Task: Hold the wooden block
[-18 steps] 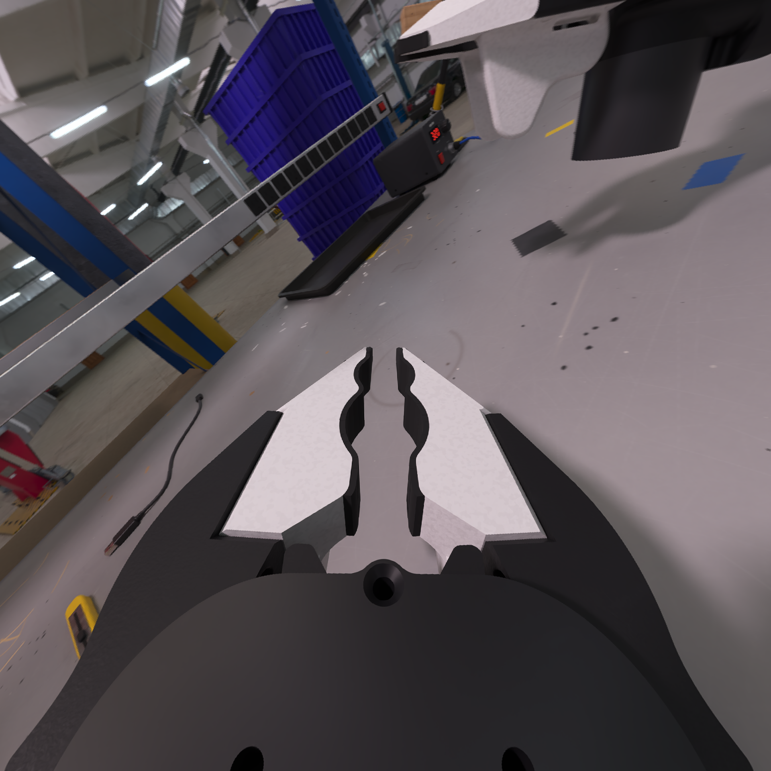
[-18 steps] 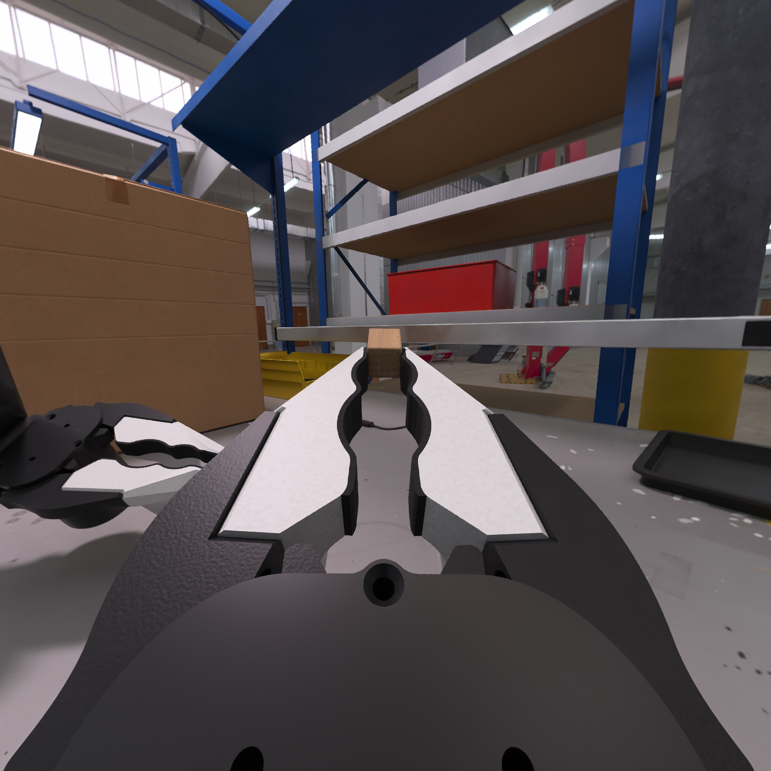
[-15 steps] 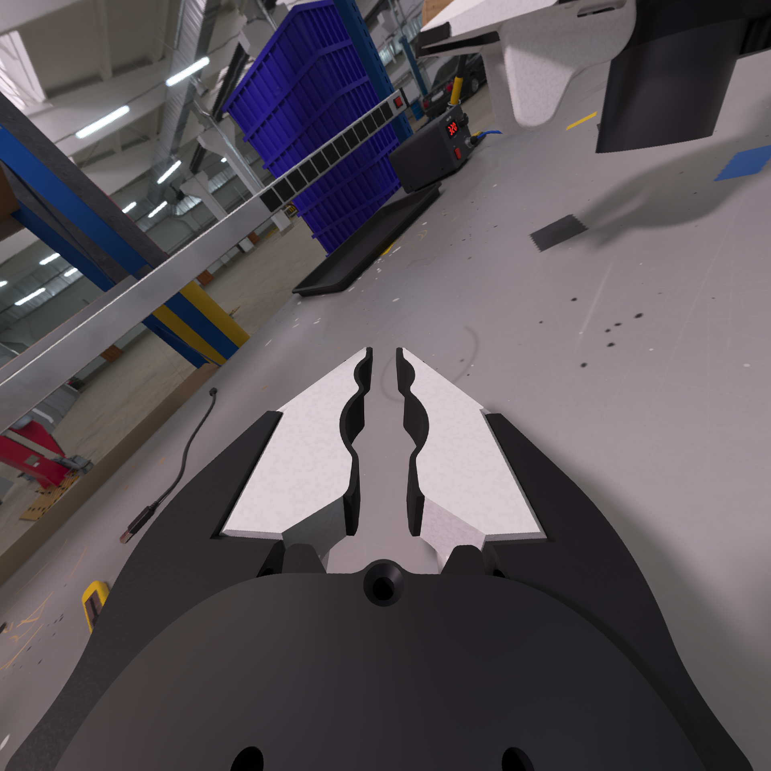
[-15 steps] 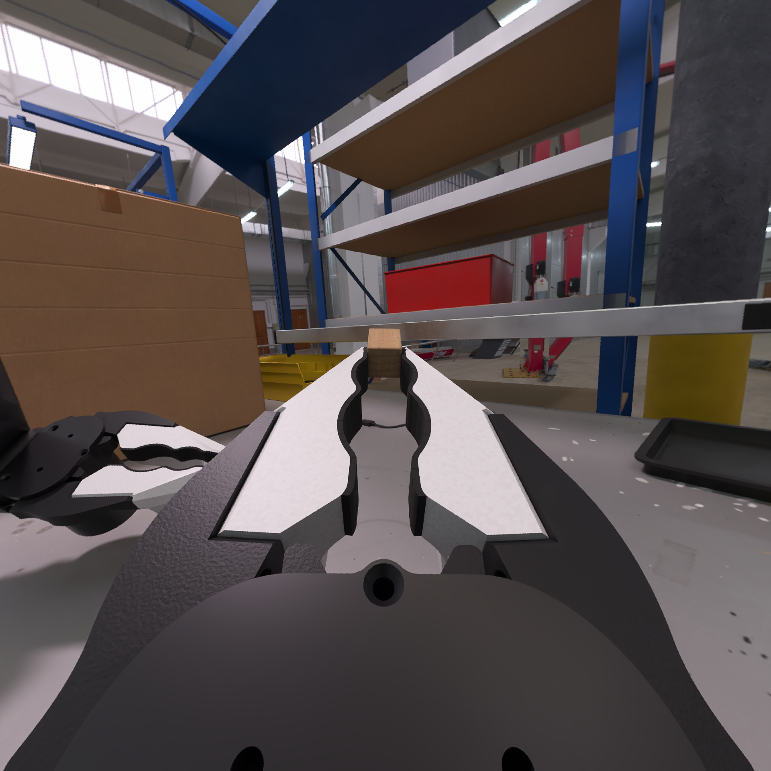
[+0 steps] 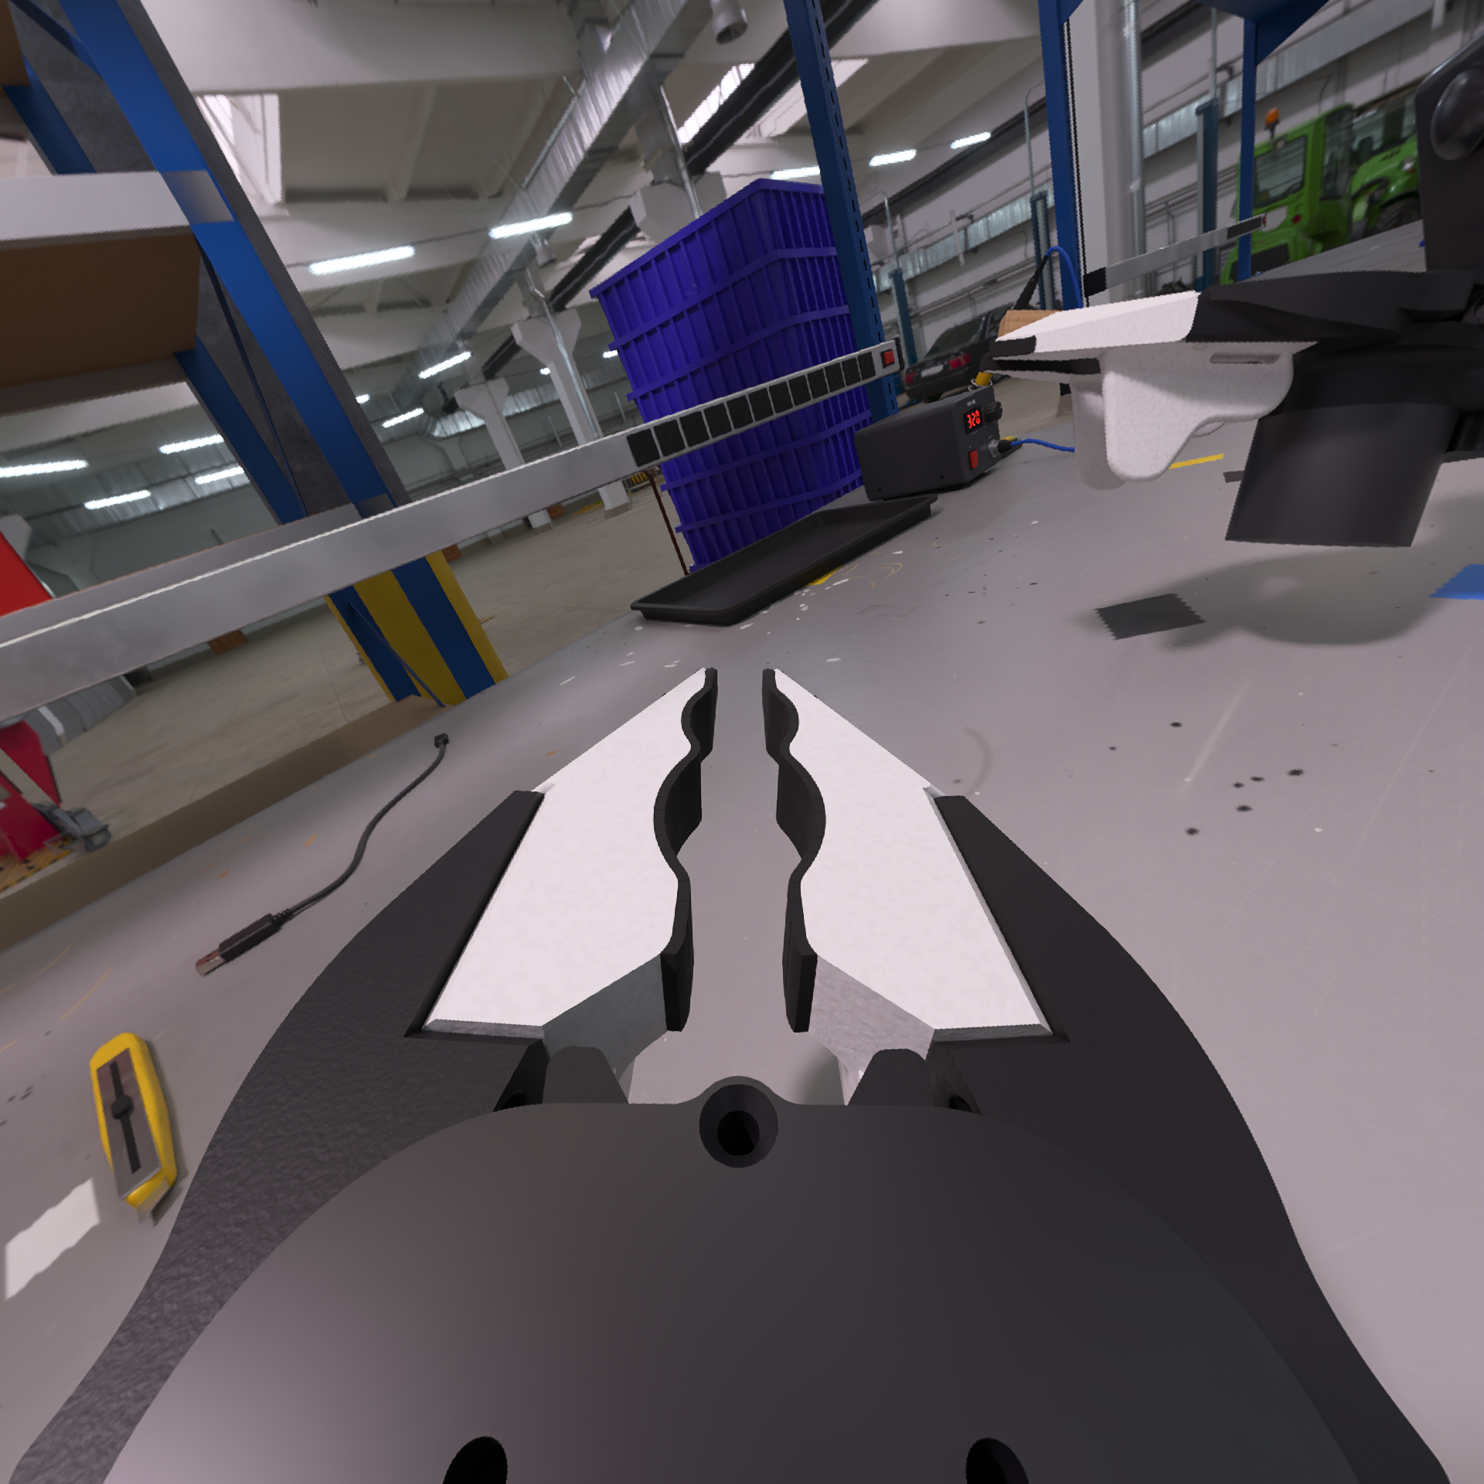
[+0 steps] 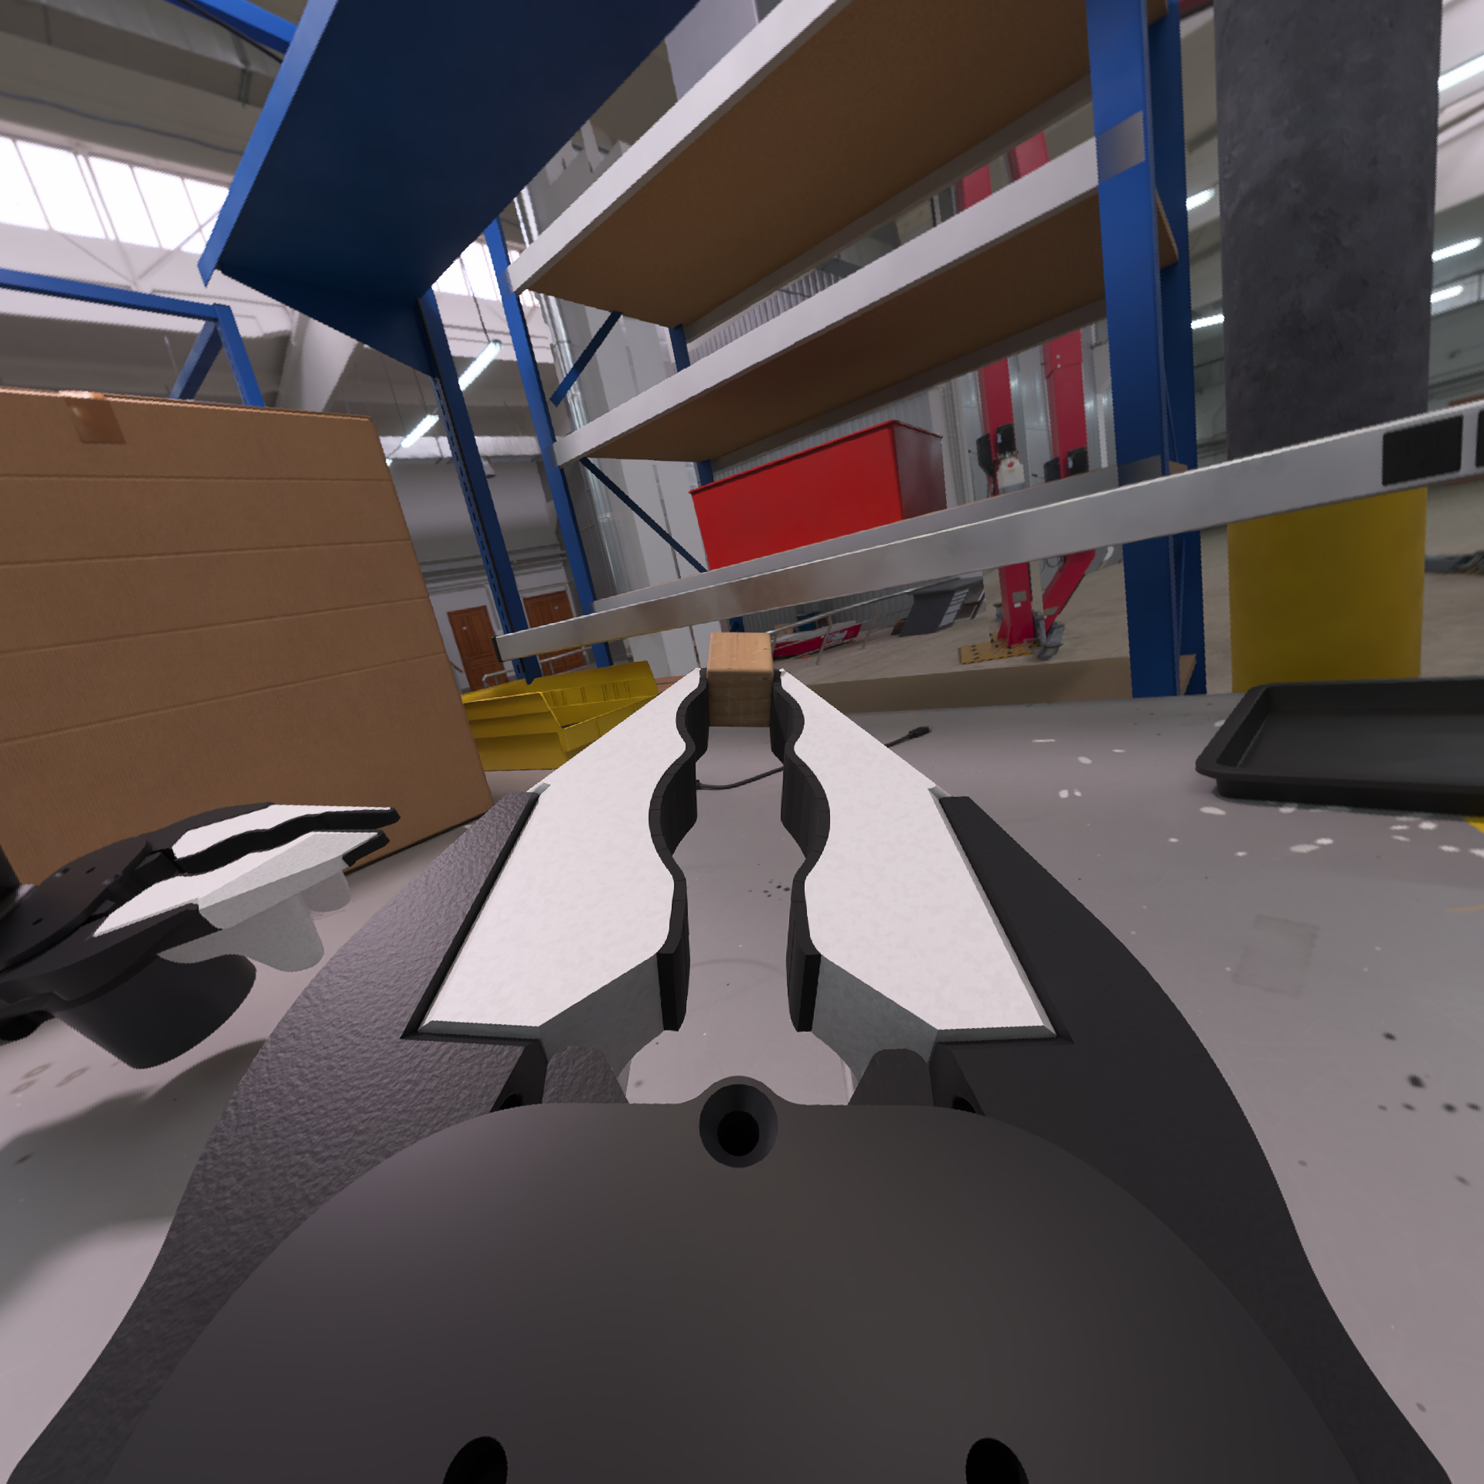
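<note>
The small wooden block (image 6: 739, 668) is pinched between the tips of my right gripper (image 6: 739, 692), which is shut on it and holds it above the grey table (image 6: 1124, 923). In the left wrist view the right gripper (image 5: 1000, 355) hovers at the upper right with a sliver of the block (image 5: 1021, 321) at its tip. My left gripper (image 5: 735, 682) is empty, its jaws a narrow gap apart, low over the table. It also shows in the right wrist view (image 6: 389, 827) at the left, apart from the block.
A black tray (image 5: 787, 554) lies at the table's far edge, with a blue crate stack (image 5: 739, 361) and a dark power unit (image 5: 923, 450) nearby. A metal power-strip rail (image 5: 482, 498) crosses behind. A USB cable (image 5: 321, 883) and yellow knife (image 5: 128, 1116) lie left. A cardboard box (image 6: 201, 626) stands left.
Both views have tilted upward, showing more of the hall. The right gripper still grips the block and now sits lower at the right in the left view. The left gripper's jaw gap is unchanged.
</note>
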